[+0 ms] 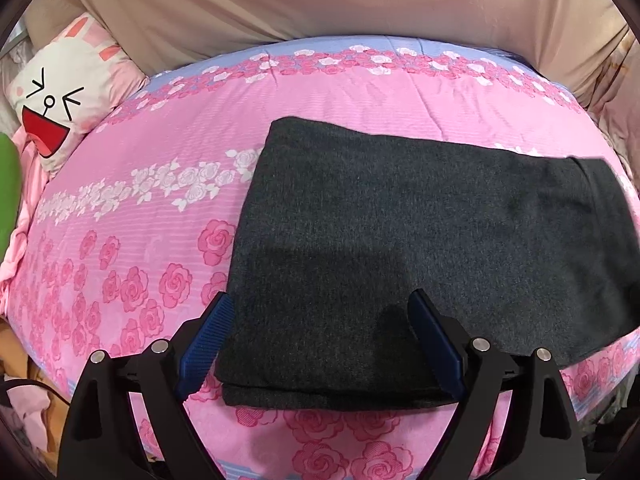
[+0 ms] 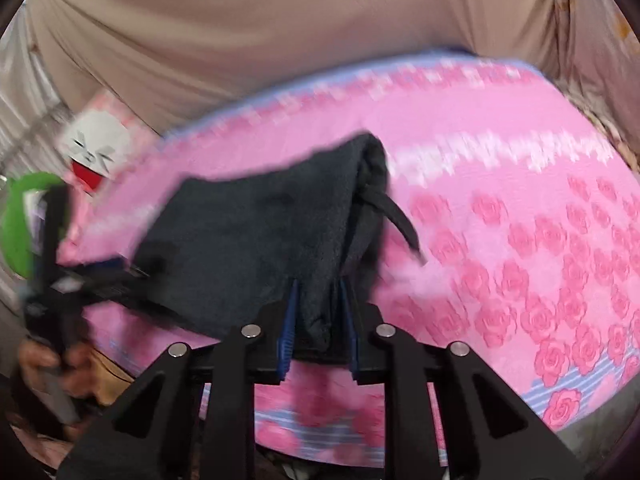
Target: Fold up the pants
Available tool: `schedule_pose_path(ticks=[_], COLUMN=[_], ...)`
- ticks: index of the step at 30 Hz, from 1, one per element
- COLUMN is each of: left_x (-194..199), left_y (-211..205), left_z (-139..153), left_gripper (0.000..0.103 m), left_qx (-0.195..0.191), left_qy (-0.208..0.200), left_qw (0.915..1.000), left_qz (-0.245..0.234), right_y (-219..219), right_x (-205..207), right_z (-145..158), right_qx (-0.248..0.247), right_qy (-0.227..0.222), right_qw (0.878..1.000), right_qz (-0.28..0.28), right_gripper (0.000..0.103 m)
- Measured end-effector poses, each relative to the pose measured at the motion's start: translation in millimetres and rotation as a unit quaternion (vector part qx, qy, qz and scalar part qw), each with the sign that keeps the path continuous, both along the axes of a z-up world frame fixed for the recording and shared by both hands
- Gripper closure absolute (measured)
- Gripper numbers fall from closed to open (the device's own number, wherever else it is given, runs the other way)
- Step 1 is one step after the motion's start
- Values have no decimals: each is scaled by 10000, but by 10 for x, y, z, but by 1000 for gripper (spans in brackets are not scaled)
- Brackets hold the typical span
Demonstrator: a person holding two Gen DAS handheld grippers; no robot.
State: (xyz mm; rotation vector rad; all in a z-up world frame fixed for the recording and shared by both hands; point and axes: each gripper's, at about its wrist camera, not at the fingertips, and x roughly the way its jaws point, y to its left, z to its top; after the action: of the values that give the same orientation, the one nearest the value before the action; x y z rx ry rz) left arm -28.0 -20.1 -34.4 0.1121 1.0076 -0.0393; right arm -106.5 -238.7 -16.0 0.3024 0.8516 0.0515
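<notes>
**Carry the gathered end over squarely**

Right gripper [image 2: 318, 308] sits nearest the lens, its jaws clamped on a bunched end of the dark grey pants [image 2: 256, 240], lifted off the pink rose-print bedspread [image 2: 520, 216]. In the left wrist view the bulk of the pants lies flat in a folded slab on the bed, reaching towards its near edge. Left gripper [image 1: 320, 322] hovers with jaws spread wide, straddling the near left corner of the slab and gripping nothing. To fold well, I judge the right hand should carry its end level across and match edges before letting go, while the left pins the stack. A loose drawstring [image 2: 400, 216] dangles and should be tucked inside.
</notes>
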Motion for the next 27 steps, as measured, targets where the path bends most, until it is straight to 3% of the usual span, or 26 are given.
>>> schedule_pose_path(ticks=[1, 2, 4, 8, 15, 22, 24, 27], left_x=[19, 31, 23, 32, 29, 25, 45, 109], left_y=[2, 12, 32, 34, 10, 52, 88, 262], left_z=[-43, -65, -54, -59, -57, -64, -60, -60], left_gripper=[17, 17, 17, 16, 16, 16, 16, 13], left_qx=[-18, -50, -130, -171, -141, -264, -485, -1221], left_qy=[79, 129, 123, 136, 144, 171, 190, 358], left_qw=[10000, 9999, 9998, 9998, 9998, 9995, 9986, 9916], left_qz=[-11, -7, -7, -1, -7, -33, -107, -215], right_y=[-67, -145, -254, -217, -156, -162, -174, -229], right_x=[6, -16, -59, -28, 88, 93, 104, 116], right_z=[-150, -187, -154, -63, -233, -250, -258, -276], right_qx=[69, 295, 693, 428, 679, 798, 878, 1002], right_qy=[38, 4, 3, 11, 220, 220, 198, 181], right_qw=[9999, 9993, 9970, 9987, 9971, 9963, 9958, 9947], right_qz=[-107, -231, -346, -279, -257, -210, -188, -123], right_gripper=[53, 48, 47, 47, 35, 34, 33, 32])
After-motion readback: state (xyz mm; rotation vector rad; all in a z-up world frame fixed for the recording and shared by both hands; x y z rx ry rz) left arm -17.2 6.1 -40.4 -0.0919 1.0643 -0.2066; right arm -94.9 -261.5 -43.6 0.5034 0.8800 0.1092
